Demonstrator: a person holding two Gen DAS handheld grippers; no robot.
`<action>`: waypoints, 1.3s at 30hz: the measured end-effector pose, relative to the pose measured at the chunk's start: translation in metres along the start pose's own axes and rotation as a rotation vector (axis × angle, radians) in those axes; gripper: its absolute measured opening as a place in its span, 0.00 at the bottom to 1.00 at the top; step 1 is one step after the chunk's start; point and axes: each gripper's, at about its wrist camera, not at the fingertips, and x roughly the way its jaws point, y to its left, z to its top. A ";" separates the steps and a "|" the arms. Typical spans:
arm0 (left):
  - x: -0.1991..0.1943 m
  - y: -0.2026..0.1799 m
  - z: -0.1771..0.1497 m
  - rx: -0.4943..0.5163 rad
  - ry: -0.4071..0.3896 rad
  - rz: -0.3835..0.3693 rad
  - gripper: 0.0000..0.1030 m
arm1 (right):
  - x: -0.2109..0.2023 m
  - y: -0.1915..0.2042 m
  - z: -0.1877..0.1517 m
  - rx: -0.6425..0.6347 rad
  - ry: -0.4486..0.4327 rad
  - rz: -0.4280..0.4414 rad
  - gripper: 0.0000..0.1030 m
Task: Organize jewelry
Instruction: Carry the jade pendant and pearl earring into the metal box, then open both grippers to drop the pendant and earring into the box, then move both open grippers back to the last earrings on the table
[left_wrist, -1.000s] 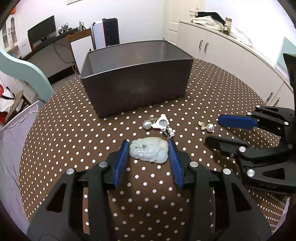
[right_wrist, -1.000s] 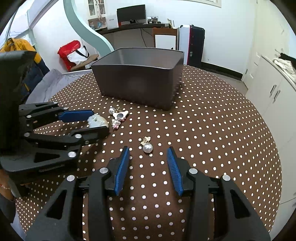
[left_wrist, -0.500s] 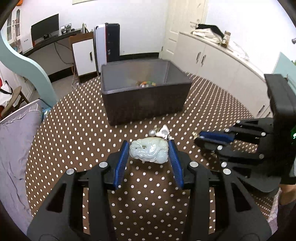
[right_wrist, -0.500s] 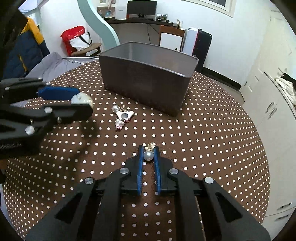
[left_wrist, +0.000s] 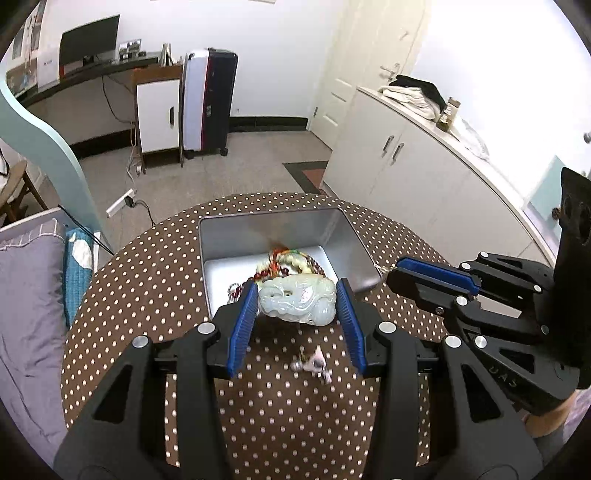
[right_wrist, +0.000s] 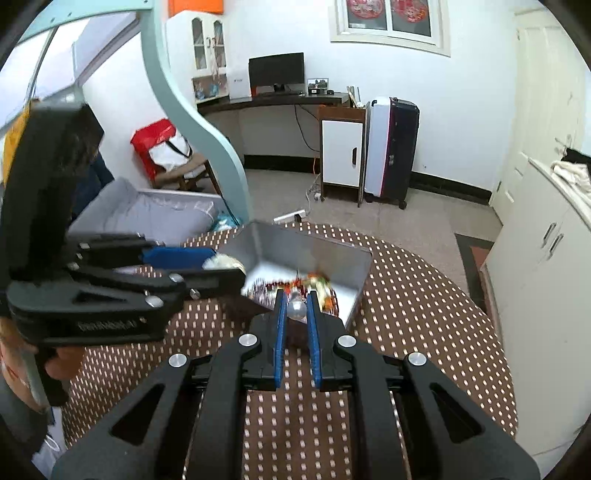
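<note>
Above a round, dotted brown table (left_wrist: 147, 280) in a white-walled room, left fingers (left_wrist: 245, 321) clamp a jade carving (left_wrist: 297, 301), right fingers (right_wrist: 280, 325) a pearl (right_wrist: 296, 310).

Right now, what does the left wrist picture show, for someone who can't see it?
The left tongs hold a pale green carved jade piece above a brown polka-dot table, just in front of an open grey box with colourful beads inside. The right tongs reach in from the right, and a small white trinket lies on the table below.
</note>
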 end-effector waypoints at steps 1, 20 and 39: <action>0.003 0.001 0.002 -0.005 0.005 0.008 0.42 | 0.002 -0.001 0.001 0.007 -0.001 0.003 0.09; 0.028 0.008 0.011 -0.023 0.029 0.041 0.55 | 0.035 -0.013 0.003 0.075 0.048 0.006 0.11; -0.034 0.008 -0.063 0.019 -0.074 0.190 0.63 | 0.008 0.030 -0.056 -0.010 0.086 0.021 0.28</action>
